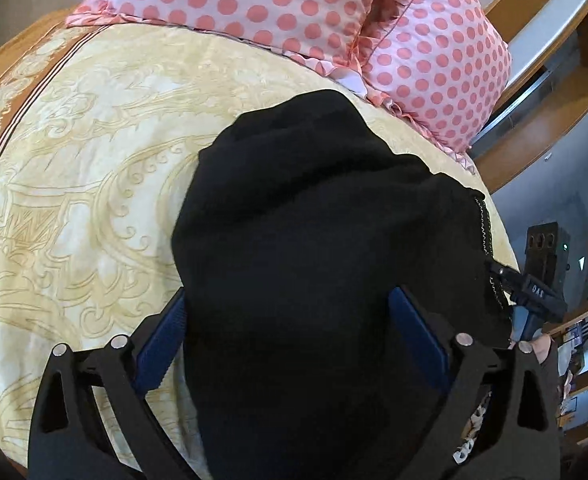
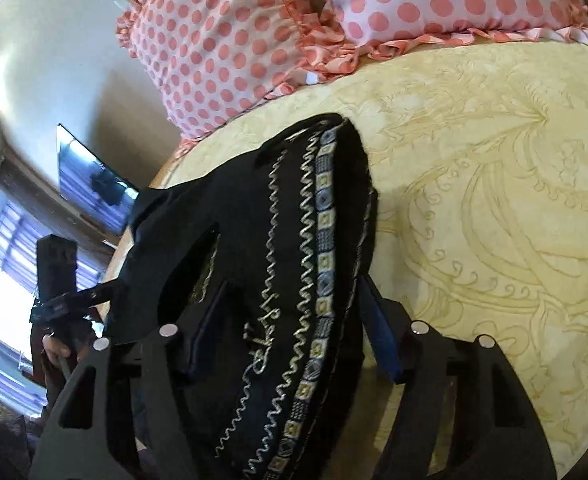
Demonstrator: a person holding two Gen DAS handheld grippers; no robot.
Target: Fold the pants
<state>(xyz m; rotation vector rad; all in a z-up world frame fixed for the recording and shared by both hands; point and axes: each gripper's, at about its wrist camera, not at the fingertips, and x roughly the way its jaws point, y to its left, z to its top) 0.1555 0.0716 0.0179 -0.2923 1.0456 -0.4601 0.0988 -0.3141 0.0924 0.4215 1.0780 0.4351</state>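
Note:
Black pants (image 1: 314,200) lie bunched on a cream patterned bedspread (image 1: 74,160). My left gripper (image 1: 288,294) stands wide, its blue pads (image 1: 162,340) flanking the bundle, which fills the gap and runs back toward the camera. In the right wrist view the pants (image 2: 254,208) show silver zigzag stitching and a band of patterned squares. My right gripper (image 2: 294,282) is about half closed, and the cloth humps up between its pads (image 2: 380,336). Each gripper shows in the other's view at the cloth's side edge: the right gripper (image 1: 502,276) and the left gripper (image 2: 106,292).
Two pink polka-dot pillows (image 1: 294,0) (image 2: 234,40) lie at the head of the bed, just beyond the pants. The bedspread (image 2: 494,200) stretches wide to one side. The bed's edge is close on the other side, with a wall-mounted screen (image 2: 90,184), a window (image 2: 6,248) and wooden shelving (image 1: 554,40) beyond.

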